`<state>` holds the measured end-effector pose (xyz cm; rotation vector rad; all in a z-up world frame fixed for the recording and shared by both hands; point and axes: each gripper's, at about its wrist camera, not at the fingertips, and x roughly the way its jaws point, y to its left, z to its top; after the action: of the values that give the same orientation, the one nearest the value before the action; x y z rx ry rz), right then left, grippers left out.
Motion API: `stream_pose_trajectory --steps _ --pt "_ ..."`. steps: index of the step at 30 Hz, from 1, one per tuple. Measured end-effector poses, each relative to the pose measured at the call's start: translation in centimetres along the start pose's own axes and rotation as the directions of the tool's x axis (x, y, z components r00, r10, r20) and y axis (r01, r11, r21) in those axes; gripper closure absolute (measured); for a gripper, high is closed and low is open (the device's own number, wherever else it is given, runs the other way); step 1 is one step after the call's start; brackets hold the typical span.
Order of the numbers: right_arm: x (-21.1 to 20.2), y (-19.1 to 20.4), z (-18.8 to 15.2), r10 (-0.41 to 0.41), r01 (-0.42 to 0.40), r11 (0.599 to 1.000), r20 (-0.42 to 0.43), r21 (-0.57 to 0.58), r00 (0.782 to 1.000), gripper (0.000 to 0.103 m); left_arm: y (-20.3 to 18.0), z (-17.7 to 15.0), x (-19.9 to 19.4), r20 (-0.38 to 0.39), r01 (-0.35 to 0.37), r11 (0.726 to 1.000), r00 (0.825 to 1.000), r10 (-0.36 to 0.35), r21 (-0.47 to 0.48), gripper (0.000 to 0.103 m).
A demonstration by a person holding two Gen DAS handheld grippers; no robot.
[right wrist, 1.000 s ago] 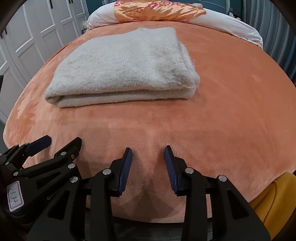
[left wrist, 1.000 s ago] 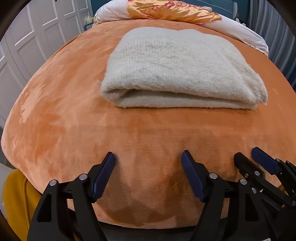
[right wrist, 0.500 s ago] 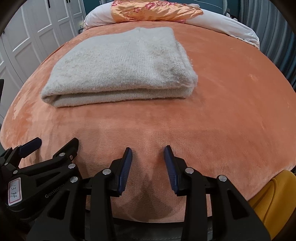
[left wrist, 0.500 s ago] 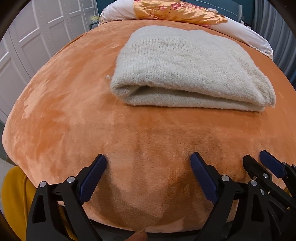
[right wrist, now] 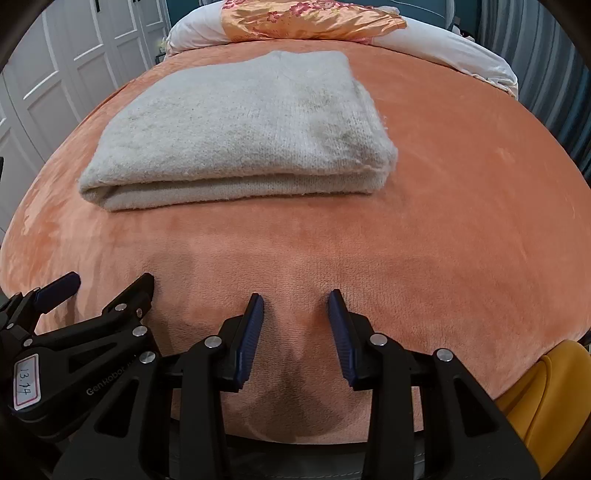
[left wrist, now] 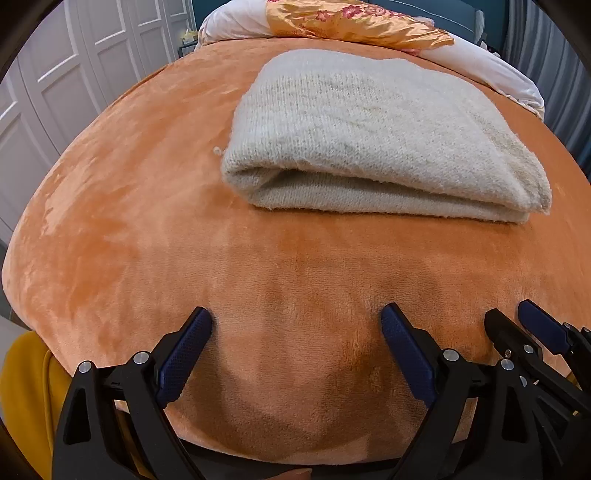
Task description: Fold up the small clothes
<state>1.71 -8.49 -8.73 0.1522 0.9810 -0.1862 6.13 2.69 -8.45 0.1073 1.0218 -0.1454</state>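
Note:
A cream knitted garment lies folded into a thick rectangle on the orange plush bed cover, its folded edge toward me. My left gripper hovers over the near part of the cover, well short of the garment, its jaws wide open and nothing between them. My right gripper sits beside it, also near the front edge, jaws partly apart and empty. Each gripper shows at the edge of the other's view: the right gripper and the left gripper.
A white pillow with an orange flowered satin cover lies at the head of the bed. White panelled wardrobe doors stand on the left. Something yellow is below the bed's near edge.
The left gripper's jaws have spread wider. The garment sits slightly further right in the left wrist view. The right gripper looks the same.

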Motion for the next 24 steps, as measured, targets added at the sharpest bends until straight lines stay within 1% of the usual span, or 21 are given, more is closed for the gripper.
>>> stream_pose_trajectory --steps 13,24 --pt "0.20 -0.12 0.15 -0.004 0.004 1.000 -0.007 0.003 1.000 0.068 -0.19 0.29 0.13 -0.011 -0.005 1.000 1.000 0.005 0.001 0.012" --pt "0.20 -0.03 0.07 -0.010 0.010 1.000 -0.004 0.004 1.000 0.068 -0.15 -0.01 0.10 -0.001 -0.003 1.000 1.000 0.003 0.005 0.012"
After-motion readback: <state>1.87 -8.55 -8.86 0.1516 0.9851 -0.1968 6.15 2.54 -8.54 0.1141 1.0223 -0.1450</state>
